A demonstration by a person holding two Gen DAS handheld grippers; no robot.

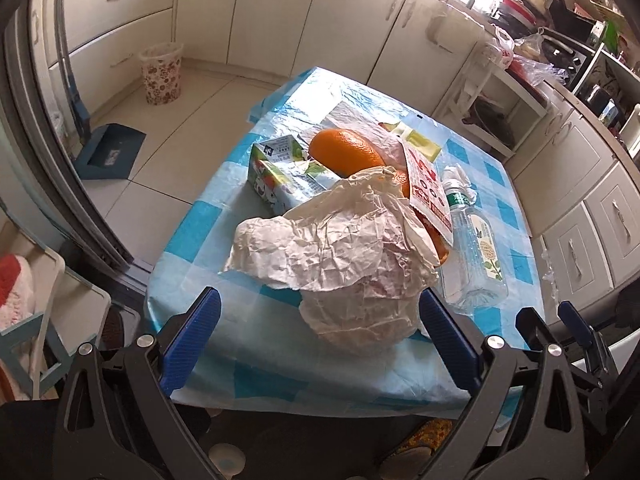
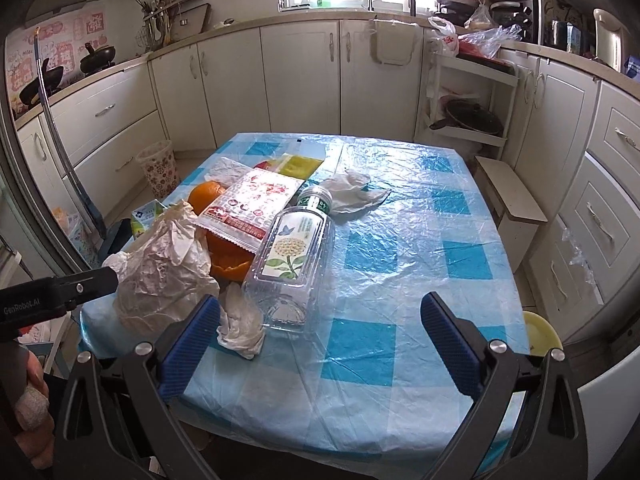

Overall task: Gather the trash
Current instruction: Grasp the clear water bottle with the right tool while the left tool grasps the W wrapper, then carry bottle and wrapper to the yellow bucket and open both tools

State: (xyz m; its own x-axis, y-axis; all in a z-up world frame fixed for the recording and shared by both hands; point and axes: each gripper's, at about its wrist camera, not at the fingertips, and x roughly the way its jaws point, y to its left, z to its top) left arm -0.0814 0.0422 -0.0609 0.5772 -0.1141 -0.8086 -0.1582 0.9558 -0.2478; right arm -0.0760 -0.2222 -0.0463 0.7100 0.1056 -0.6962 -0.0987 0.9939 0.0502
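Observation:
A trash pile lies on the blue-checked table (image 1: 256, 344) (image 2: 400, 280): crumpled white paper (image 1: 340, 264) (image 2: 164, 276), orange peel (image 1: 344, 152) (image 2: 208, 196), a juice carton (image 1: 276, 176), a red-white snack wrapper (image 1: 430, 196) (image 2: 252, 204), an empty clear bottle (image 1: 476, 256) (image 2: 292, 268) and tissues (image 2: 240, 324) (image 2: 352, 190). My left gripper (image 1: 320, 344) is open, its fingers on either side of the paper's near end. My right gripper (image 2: 320, 344) is open above the table's near edge, with its left finger next to the tissue.
A flowered waste bin (image 1: 162, 74) (image 2: 158, 170) stands on the floor left of the table, with a blue dustpan (image 1: 110, 152) near it. White cabinets ring the room. A small stool (image 2: 508, 204) stands right of the table.

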